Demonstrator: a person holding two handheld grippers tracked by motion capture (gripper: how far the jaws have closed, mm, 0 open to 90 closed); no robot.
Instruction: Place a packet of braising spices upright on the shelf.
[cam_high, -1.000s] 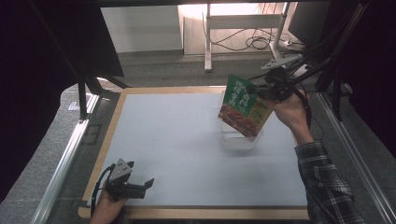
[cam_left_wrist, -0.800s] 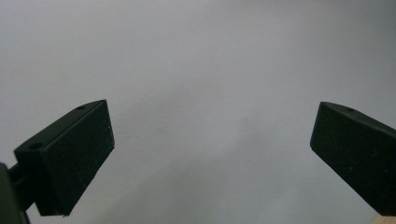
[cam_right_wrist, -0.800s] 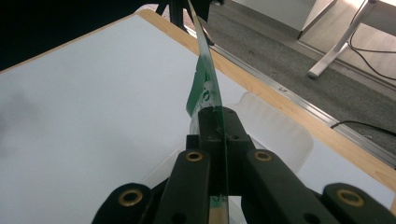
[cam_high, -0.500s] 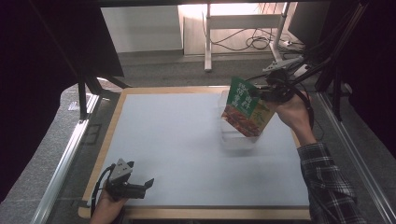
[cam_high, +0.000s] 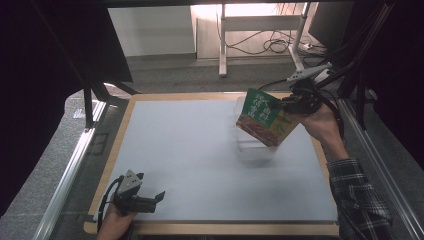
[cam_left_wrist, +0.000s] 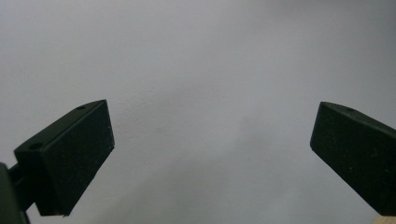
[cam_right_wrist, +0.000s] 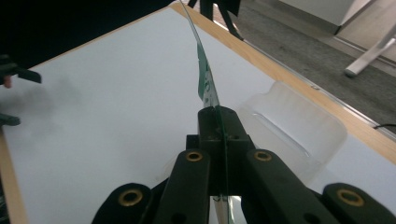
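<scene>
Right gripper (cam_right_wrist: 217, 140): jaws pinched tight on the thin edge of a flat green food packet (cam_high: 264, 117). Packet hangs tilted in the air at the far right of the table, printed face toward the high camera. From the right gripper view it is edge-on, a slim curved sheet (cam_right_wrist: 205, 77) rising away from the jaws. An edge grip suits a flat, floppy item; it probably leaves the body free to be slid down into something.

Directly below and just behind the packet: a clear plastic container (cam_high: 255, 145), open top, resting on the white table mat (cam_high: 200, 150). Also seen past the jaws in the right gripper view (cam_right_wrist: 294, 126). Packet is above it, apart, not yet inside. Judgement: the hold is a line-up for lowering the packet into the container.

Left gripper (cam_high: 150, 200): parked at the near left edge of the mat, jaws spread wide, nothing between them; its own view looks onto bare mat. Likely idle, kept well apart from the working side.
</scene>
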